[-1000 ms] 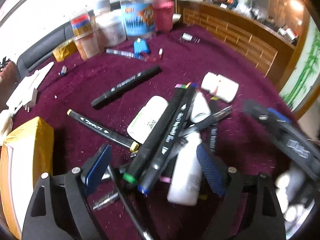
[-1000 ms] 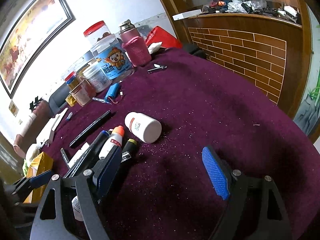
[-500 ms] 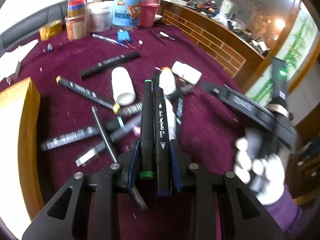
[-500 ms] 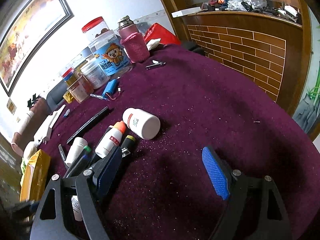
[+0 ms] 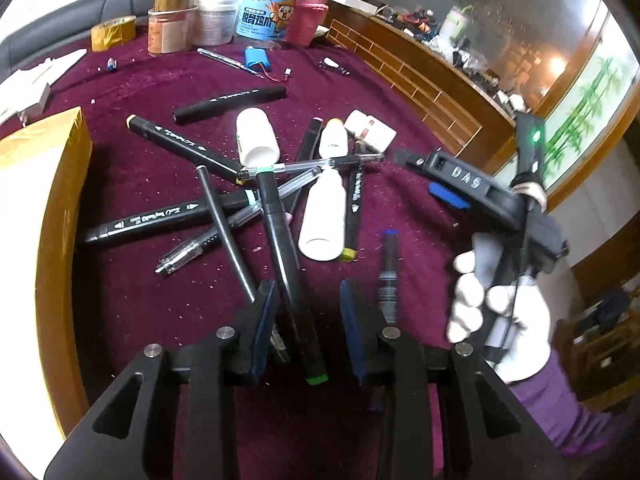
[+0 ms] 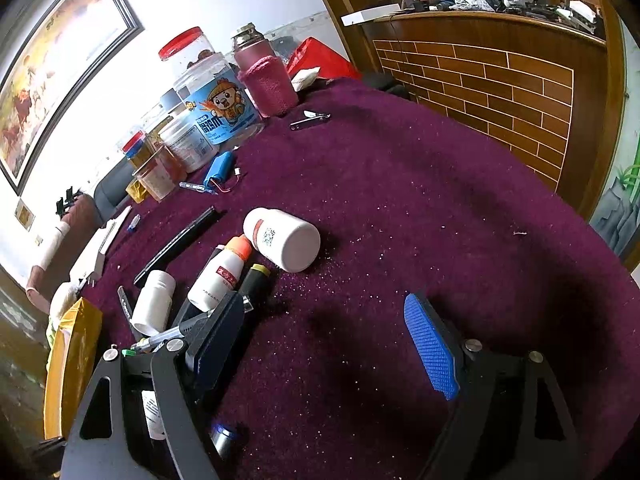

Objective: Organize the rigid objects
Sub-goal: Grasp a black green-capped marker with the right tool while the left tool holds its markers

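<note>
My left gripper (image 5: pixel 306 292) hovers over a heap of black markers, pens and white bottles on the purple cloth. Its jaws are opening. A green-capped black marker (image 5: pixel 280 232) lies between the pads, leaning on the left one with a gap to the right one. A blurred blue-capped marker (image 5: pixel 389 264) sits outside the right finger. My right gripper (image 6: pixel 320 312) is open over bare cloth with nothing between its fingers. It also shows in the left wrist view (image 5: pixel 424 178), held by a white-gloved hand (image 5: pixel 492 312). A white bottle (image 6: pixel 284 240) lies ahead of it.
A gold-edged box (image 5: pixel 60 168) stands at the left. Jars and a pink-sleeved flask (image 5: pixel 308 12) line the far edge, with a blue battery pack (image 5: pixel 258 60) and a nail clipper (image 6: pixel 310 120) before them. A wooden counter (image 6: pixel 500 68) borders the right.
The left gripper shut on two markers and pulled them back from the heap. Its jaws have since widened, and the blue-capped marker has slipped out to the right. The right gripper has not moved.
</note>
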Available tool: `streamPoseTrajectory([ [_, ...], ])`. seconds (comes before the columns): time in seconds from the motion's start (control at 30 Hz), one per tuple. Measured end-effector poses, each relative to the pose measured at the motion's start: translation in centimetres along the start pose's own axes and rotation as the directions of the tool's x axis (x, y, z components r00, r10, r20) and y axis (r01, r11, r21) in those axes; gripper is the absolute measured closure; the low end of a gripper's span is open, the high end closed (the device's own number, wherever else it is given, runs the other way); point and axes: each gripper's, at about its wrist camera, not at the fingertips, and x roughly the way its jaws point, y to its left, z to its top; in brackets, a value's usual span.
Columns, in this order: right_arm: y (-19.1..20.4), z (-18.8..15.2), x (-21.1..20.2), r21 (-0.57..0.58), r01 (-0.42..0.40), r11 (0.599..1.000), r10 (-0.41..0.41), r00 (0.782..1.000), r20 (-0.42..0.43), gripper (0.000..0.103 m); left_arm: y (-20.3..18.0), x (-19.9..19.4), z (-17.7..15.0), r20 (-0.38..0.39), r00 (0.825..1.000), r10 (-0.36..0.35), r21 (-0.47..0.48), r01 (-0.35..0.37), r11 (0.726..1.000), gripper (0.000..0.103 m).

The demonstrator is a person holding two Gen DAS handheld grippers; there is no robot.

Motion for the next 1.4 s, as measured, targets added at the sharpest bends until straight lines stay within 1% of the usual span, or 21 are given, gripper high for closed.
streamPoseTrajectory([
  [0.07,0.0,0.0,0.0,-0.001,-0.001,1.0,0.001,1.0,-0.003,0.025,0.1,0.4,-0.2,-0.002,0.999,0.049,0.007,-0.049,0.999,0.074],
  [0.1,0.0,0.0,0.0,-0.001,-0.001,1.0,0.001,1.0,-0.004,0.025,0.3,0.6,-0.2,-0.005,0.998,0.055,-0.001,-0.055,0.998,0.074],
  [0.17,0.0,0.0,0.1,-0.001,-0.002,1.0,0.002,1.0,-0.006,0.025,0.5,0.7,-0.3,-0.007,0.999,0.032,-0.018,-0.032,0.999,0.074],
  [0.23,0.0,0.0,0.1,-0.002,-0.003,1.0,0.003,1.0,-0.01,0.025,0.1,0.7,-0.2,-0.003,1.0,0.023,-0.007,-0.023,1.0,0.074],
  [0.37,0.0,0.1,0.3,-0.003,-0.003,1.0,0.003,1.0,-0.015,0.025,-0.8,2.2,0.2,-0.036,0.995,0.088,0.039,-0.087,0.995,0.074],
  [0.43,0.0,0.0,0.3,-0.001,-0.003,1.0,0.003,1.0,-0.015,0.025,-0.4,3.5,0.4,-0.07,0.994,0.08,0.015,-0.08,0.997,0.074],
  [0.47,0.0,0.0,0.4,0.001,-0.004,1.0,0.004,1.0,-0.016,0.025,-0.4,3.5,0.5,-0.055,0.996,0.074,0.013,-0.073,0.997,0.074],
  [0.6,0.0,-0.1,0.5,0.005,-0.003,1.0,0.003,1.0,-0.018,0.025,-0.6,4.1,1.1,-0.046,0.994,0.095,0.019,-0.094,0.995,0.074],
  [0.73,0.0,-0.1,0.4,0.006,-0.003,1.0,0.004,1.0,-0.018,0.025,-0.8,4.2,1.2,-0.006,0.994,0.111,0.03,-0.11,0.993,0.074],
  [0.77,0.0,-0.1,0.4,0.006,-0.003,1.0,0.004,1.0,-0.018,0.025,-0.8,4.1,1.1,0.003,0.994,0.113,0.028,-0.113,0.993,0.078],
  [0.8,0.0,-0.1,0.5,0.007,-0.004,1.0,0.004,1.0,-0.018,0.025,-0.7,3.9,0.9,0.012,0.994,0.107,0.021,-0.107,0.994,0.086],
  [0.87,-0.1,0.0,0.4,0.008,-0.004,1.0,0.004,1.0,-0.018,0.025,-0.3,2.9,0.6,0.037,0.997,0.072,-0.005,-0.072,0.997,0.086],
  [0.97,-0.1,0.0,0.5,0.01,-0.007,1.0,0.007,1.0,-0.018,0.025,0.1,0.0,-0.1,0.11,0.994,0.022,-0.036,-0.018,0.999,0.086],
  [1.03,-0.2,-0.1,0.5,0.013,-0.01,1.0,0.011,1.0,-0.017,0.024,0.6,-2.6,-0.9,0.166,0.986,-0.017,-0.061,0.028,0.998,0.086],
  [1.13,0.0,0.0,0.6,0.003,-0.015,1.0,0.015,1.0,-0.027,0.023,1.6,-5.5,-2.0,0.219,0.973,-0.068,-0.101,0.092,0.991,0.086],
  [1.2,0.2,0.1,0.2,-0.01,-0.026,1.0,0.025,0.998,-0.058,0.027,2.7,-7.6,-3.0,0.255,0.961,-0.102,-0.133,0.14,0.981,0.086],
  [1.23,0.4,-0.1,-0.7,-0.008,-0.047,0.999,0.046,0.997,-0.064,0.033,3.1,-8.1,-3.4,0.266,0.958,-0.109,-0.142,0.15,0.978,0.086],
  [1.27,0.9,-0.3,-2.1,-0.011,-0.091,0.996,0.09,0.994,-0.055,0.033,3.7,-8.8,-3.9,0.279,0.953,-0.114,-0.154,0.162,0.975,0.086],
  [1.3,1.7,-0.6,-3.4,-0.03,-0.121,0.992,0.12,0.992,-0.04,0.033,4.2,-9.1,-4.2,0.286,0.951,-0.117,-0.164,0.169,0.972,0.086],
  [1.33,2.9,-0.9,-4.7,-0.075,-0.138,0.988,0.137,0.99,-0.024,0.033,4.7,-9.3,-4.6,0.29,0.95,-0.119,-0.177,0.176,0.968,0.086],
  [1.4,6.3,-1.9,-6.4,-0.215,-0.141,0.966,0.139,0.99,-0.023,0.033,5.6,-9.4,-5.0,0.294,0.948,-0.125,-0.204,0.19,0.961,0.086],
])
